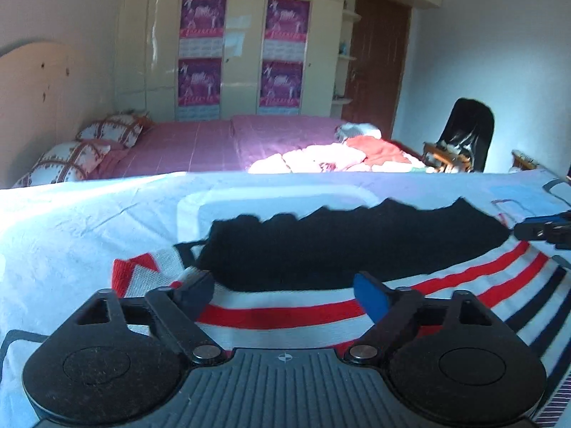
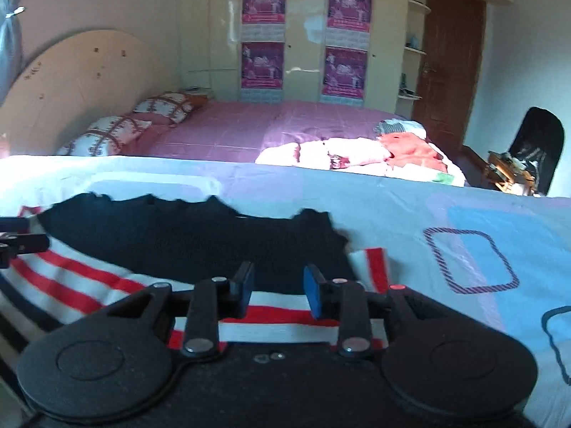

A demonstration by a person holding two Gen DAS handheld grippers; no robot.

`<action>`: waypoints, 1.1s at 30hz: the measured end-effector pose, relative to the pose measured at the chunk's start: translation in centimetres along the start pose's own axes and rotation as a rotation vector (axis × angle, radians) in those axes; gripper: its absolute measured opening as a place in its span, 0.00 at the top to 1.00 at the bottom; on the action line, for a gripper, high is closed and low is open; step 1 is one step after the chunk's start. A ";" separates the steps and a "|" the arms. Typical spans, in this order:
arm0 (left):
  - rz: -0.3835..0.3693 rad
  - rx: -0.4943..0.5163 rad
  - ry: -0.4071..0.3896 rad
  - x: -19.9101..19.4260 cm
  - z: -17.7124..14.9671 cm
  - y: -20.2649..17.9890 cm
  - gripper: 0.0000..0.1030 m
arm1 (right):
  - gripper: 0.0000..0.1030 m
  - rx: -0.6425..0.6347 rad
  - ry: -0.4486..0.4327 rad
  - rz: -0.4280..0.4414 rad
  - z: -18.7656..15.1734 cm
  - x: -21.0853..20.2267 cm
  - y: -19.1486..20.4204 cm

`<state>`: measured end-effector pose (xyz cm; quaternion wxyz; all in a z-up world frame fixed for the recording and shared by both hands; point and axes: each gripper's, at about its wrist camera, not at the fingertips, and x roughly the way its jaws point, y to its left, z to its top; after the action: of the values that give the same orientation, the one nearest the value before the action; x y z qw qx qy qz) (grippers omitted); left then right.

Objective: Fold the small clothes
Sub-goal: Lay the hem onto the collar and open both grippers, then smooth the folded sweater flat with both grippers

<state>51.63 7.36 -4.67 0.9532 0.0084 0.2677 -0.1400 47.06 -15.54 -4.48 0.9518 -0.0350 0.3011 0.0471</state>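
near the front edge of the sheet-covered surface (image 1: 71, 221) lies the garment (image 1: 321, 306), a small knitted piece with red, white and navy stripes along its near part and a wide dark panel across its far part. it is spread flat, its stripes running across both views, its far hem ragged-looking against the pale sheet. it seems laid out this way so that both near corners are reachable at once.

the left gripper (image 1: 282, 294) sits low over the striped band toward the garment's left end, its fingers spread wide with nothing between them; the left pad looks to be touching or just above the cloth near the red-striped corner, though i cannot tell which. the right gripper (image 2: 278, 287) hangs over the stripes toward the garment's right end, its fingers narrower but still apart, holding nothing. each gripper's tip shows at the edge of the other's view, so they stand at opposite ends of the same piece.

my guess is that the fold has not yet begun: the two tools look lined up to pinch the near hem at both ends and carry it over the dark panel. the knit looks soft and thick, so a shallow pinch might catch only the top layer.

beyond the far edge is a pink bed (image 2: 232, 132) with a heap of clothes (image 2: 357, 157).
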 end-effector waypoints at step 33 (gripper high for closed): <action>0.049 -0.031 0.057 -6.7 -3.8 -3.7 0.20 | 0.71 -0.053 0.008 0.135 -4.5 -4.9 7.0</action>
<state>43.22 5.88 -4.30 0.9484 0.0040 0.2964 -0.1123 39.76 -9.36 -5.64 0.9439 -0.0398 0.3054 0.1189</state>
